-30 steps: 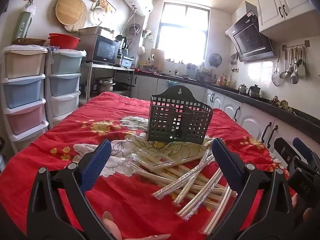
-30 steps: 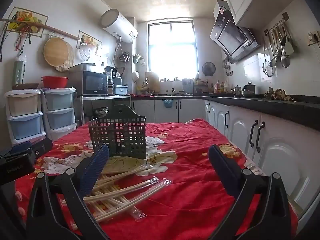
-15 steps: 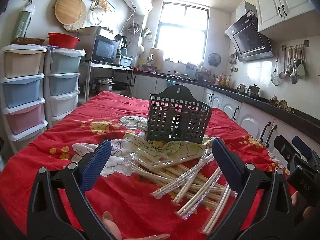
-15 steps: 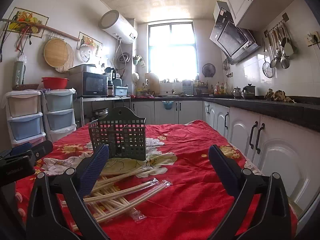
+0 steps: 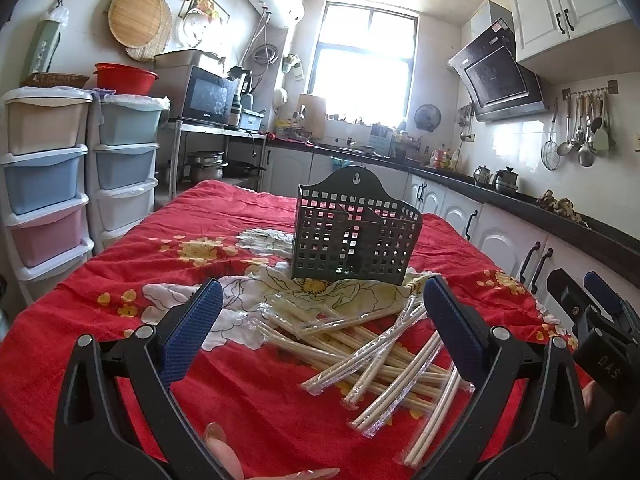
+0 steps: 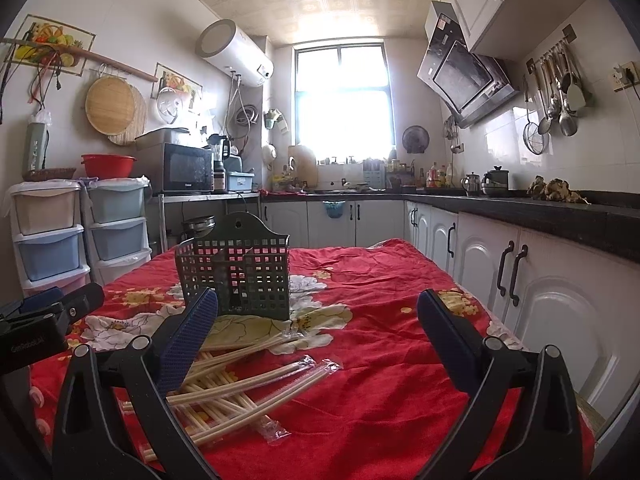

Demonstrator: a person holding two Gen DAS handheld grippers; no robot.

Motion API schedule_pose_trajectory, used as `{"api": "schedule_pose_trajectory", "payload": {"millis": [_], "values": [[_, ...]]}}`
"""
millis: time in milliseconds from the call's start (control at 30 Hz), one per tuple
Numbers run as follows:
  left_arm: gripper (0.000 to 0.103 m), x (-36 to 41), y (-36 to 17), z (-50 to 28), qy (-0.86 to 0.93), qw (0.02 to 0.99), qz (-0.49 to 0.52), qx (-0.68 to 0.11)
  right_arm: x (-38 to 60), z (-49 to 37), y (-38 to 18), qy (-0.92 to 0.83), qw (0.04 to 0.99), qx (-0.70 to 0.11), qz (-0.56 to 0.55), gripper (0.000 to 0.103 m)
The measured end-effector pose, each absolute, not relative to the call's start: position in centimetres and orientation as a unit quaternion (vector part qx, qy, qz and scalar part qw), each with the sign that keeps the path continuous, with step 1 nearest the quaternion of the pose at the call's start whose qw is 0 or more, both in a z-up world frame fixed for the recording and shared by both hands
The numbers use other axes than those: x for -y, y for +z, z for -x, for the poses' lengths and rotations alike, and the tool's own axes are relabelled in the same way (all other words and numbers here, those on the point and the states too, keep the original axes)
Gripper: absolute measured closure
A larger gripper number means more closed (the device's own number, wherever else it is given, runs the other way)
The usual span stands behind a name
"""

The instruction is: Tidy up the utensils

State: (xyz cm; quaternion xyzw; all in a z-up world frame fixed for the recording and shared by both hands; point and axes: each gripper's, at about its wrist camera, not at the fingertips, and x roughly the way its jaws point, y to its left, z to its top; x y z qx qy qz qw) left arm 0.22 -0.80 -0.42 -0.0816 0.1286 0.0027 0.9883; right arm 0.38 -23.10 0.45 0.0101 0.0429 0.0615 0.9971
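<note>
Now hovering above the near edge of the table [image 5: 60, 320], left claw [image 5: 320, 328] spread wide, blue pads [image 5: 192, 332] well apart and pinching nothing. Right claw [image 6: 316, 332] likewise spread wide and holding nothing, raised over the near right part of the same table.

Spread across the red flowered tablecloth [image 6: 380, 280], a loose, crisscrossed pile of wrapped chopsticks [image 5: 372, 352], each pair in a clear plastic sleeve, lying flat just beyond the left claw and between its fingers in that view. From the right wrist view, same chopsticks [image 6: 248, 380] sitting to the left, partly behind the left finger of the right claw.

Just beyond the pile, standing upright on the cloth, a dark perforated utensil holder [image 5: 354, 236] with a hanging tab at the back and an inner divider; nothing seen inside, though hard to be sure through the grid. Nearest chopstick ends lying just beside its base, possibly touching.

Off to the far left, stacked plastic drawers [image 5: 44, 184] with a red basin [image 5: 126, 78] on top, and a microwave [image 5: 210, 96] on a metal rack. On the right wall, hanging ladles and spoons [image 6: 556, 96] above a dark counter.
</note>
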Motion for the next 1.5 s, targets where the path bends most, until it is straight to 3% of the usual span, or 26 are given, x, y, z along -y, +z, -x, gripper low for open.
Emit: {"api": "schedule_pose_trajectory", "payload": {"millis": [1000, 1500], "values": [[0.010, 0.1, -1.0, -0.4, 0.008, 0.985, 0.096, -0.145, 22.9, -0.8, -0.3, 0.068, 0.996, -0.051, -0.005, 0.006], [0.010, -3.7, -0.9, -1.4, 0.035, 0.973, 0.136, -0.183, 19.9, -1.7, 0.2, 0.139, 0.986, -0.088, 0.038, 0.006]]}}
